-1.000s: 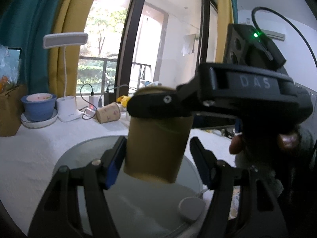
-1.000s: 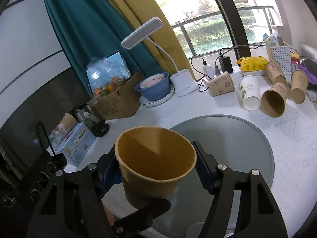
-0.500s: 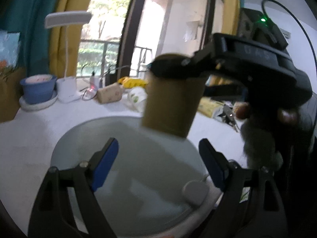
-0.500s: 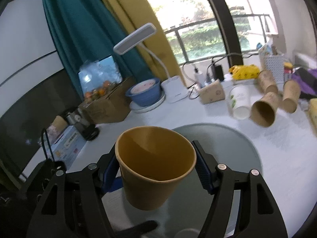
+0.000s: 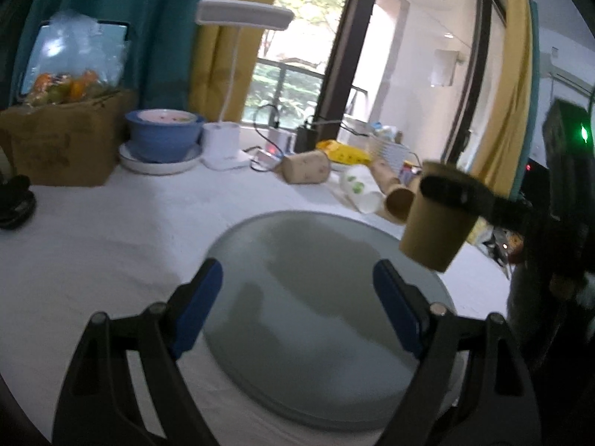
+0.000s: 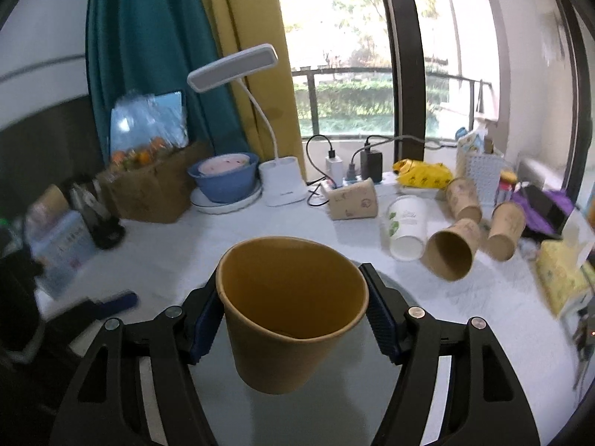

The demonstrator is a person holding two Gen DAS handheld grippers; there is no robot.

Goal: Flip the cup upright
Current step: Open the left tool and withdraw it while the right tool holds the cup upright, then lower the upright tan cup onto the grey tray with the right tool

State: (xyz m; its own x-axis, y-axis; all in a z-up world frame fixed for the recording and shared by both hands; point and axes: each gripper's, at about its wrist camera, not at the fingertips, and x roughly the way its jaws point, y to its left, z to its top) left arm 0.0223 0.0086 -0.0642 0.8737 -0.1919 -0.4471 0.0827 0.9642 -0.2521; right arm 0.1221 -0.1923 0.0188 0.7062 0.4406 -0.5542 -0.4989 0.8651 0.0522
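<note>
My right gripper (image 6: 292, 325) is shut on a brown paper cup (image 6: 290, 316), mouth up, held above the round grey glass plate (image 6: 405, 293). In the left wrist view the same cup (image 5: 435, 223) hangs at the right, above the plate's (image 5: 316, 297) right edge, clamped near its rim by a black finger (image 5: 457, 193) of the right gripper. My left gripper (image 5: 297, 308) is open and empty, low over the plate's near part, left of the cup and apart from it.
Several paper cups (image 6: 450, 256) lie on their sides on the white cloth at the back right, with a white cup (image 6: 407, 228) among them. A desk lamp (image 6: 280, 182), blue bowl (image 6: 225, 180), cardboard box (image 6: 152, 186) and chargers line the back. A tissue box (image 6: 561, 278) is far right.
My left gripper has let go of the cup and drawn back to the left, jaws wide. The right gripper keeps the cup upright and has moved away with it.
</note>
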